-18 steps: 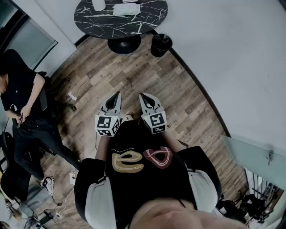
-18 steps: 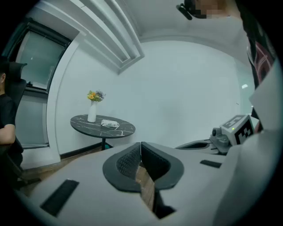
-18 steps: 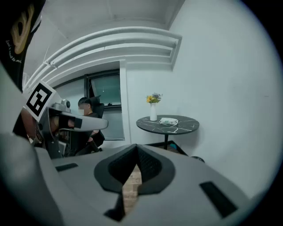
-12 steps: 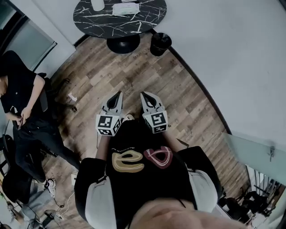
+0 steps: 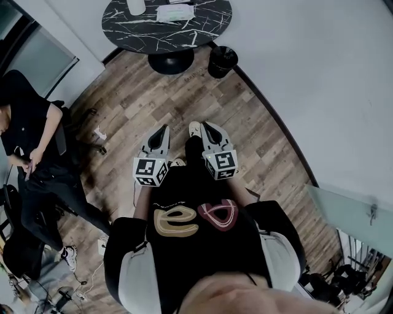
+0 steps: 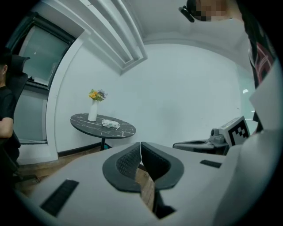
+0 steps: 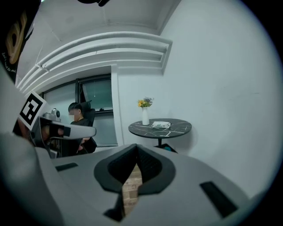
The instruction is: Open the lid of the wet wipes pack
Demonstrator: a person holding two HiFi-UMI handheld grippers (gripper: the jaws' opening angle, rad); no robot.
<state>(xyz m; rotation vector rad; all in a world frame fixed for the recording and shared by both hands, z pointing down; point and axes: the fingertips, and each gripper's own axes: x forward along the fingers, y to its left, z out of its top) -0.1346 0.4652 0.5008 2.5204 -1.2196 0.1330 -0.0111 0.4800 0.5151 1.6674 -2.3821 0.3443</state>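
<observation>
Both grippers are closed and empty. On the left gripper (image 5: 163, 129) the ribbed pads meet at the tips with nothing between them, and the right gripper (image 5: 207, 126) is pressed shut the same way. I hold the 2 of them side by side in front of my chest, angled slightly down over the wooden floor (image 5: 245, 122).

The wet wipes pack (image 5: 174, 12) is well away from me. It lies flat on the round black marbled table (image 5: 141, 30) across the room, near a white vase of flowers (image 6: 93, 112). A dark bin (image 5: 221, 61) sits on the floor just beside the table's foot, and a seated person (image 5: 27, 122) is off to my left. From here the pack is too small for me to make out its lid or which way it hinges.

I expect the pack to be light and soft, a film pouch that gives under pressure, with 1 stiffer plastic flap on top. On that smooth tabletop it will likely slide if I only pull at the flap. So I would press or pinch the pouch body near 1 end with 1 gripper and catch the flap's free front lip with the other. I would grip lightly, since squeezing hard would only crumple the pouch.
</observation>
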